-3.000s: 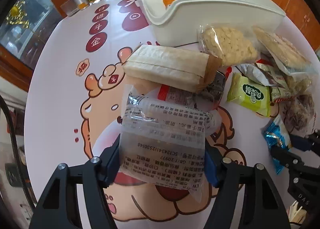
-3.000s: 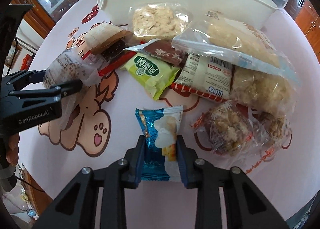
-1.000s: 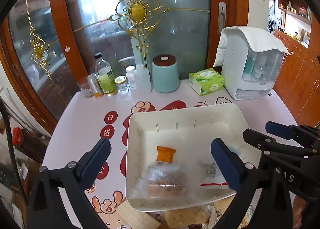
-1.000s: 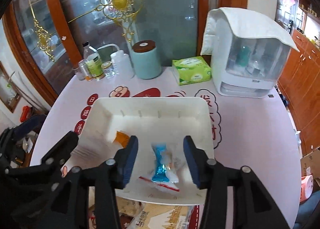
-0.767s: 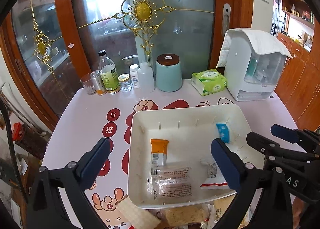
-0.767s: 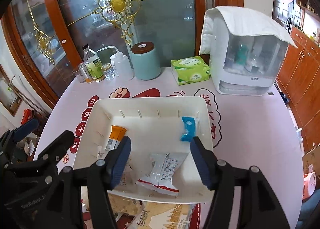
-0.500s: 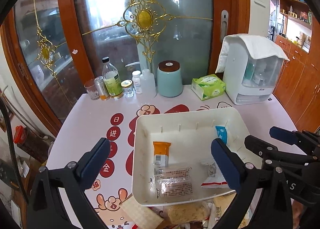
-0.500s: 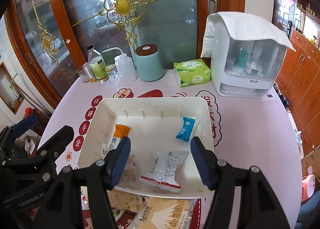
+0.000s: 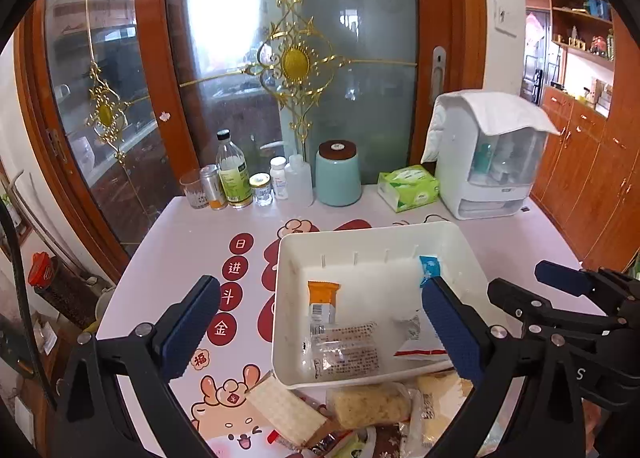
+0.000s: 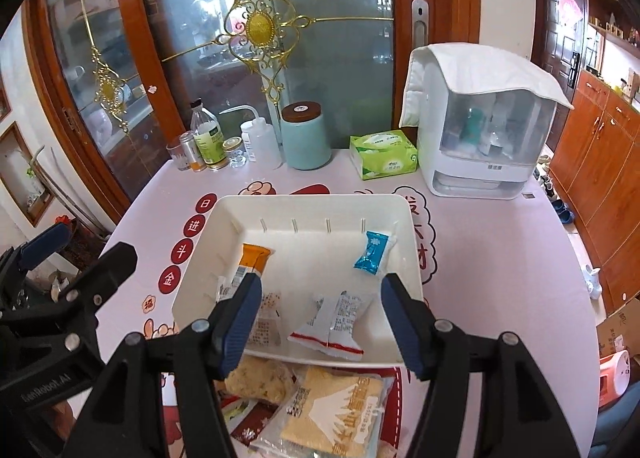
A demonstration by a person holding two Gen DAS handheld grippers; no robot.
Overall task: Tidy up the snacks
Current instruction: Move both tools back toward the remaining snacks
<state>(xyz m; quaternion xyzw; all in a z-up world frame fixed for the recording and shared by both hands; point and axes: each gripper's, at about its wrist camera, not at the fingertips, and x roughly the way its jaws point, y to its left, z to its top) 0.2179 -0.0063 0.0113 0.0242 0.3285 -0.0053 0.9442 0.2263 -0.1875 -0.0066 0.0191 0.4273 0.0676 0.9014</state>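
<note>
A white bin (image 9: pixel 362 233) (image 10: pixel 316 199) stands on the pink table. In it lie an orange bar (image 9: pixel 322 296) (image 10: pixel 251 257), a clear printed packet (image 9: pixel 346 348) (image 10: pixel 266 318), a white packet with a red edge (image 10: pixel 330 322) (image 9: pixel 416 338) and a blue snack packet (image 10: pixel 370 252) (image 9: pixel 429 267). Several more snack bags (image 9: pixel 366 404) (image 10: pixel 332 406) lie in front of the bin. My left gripper (image 9: pixel 320 332) is open and empty above the bin's near side. My right gripper (image 10: pixel 322 322) is open and empty above the bin; it also shows in the left wrist view (image 9: pixel 532 290).
At the table's back stand bottles and jars (image 9: pixel 236 176), a teal canister (image 9: pixel 338 172), a green tissue pack (image 9: pixel 408 186) and a white covered appliance (image 9: pixel 488 158). A glass door with a wooden frame rises behind. The left gripper shows at the left in the right wrist view (image 10: pixel 60 258).
Both grippers let go of their packets into the bin and opened. Over the last half second both pulled back and up a little; the packets lie still.
</note>
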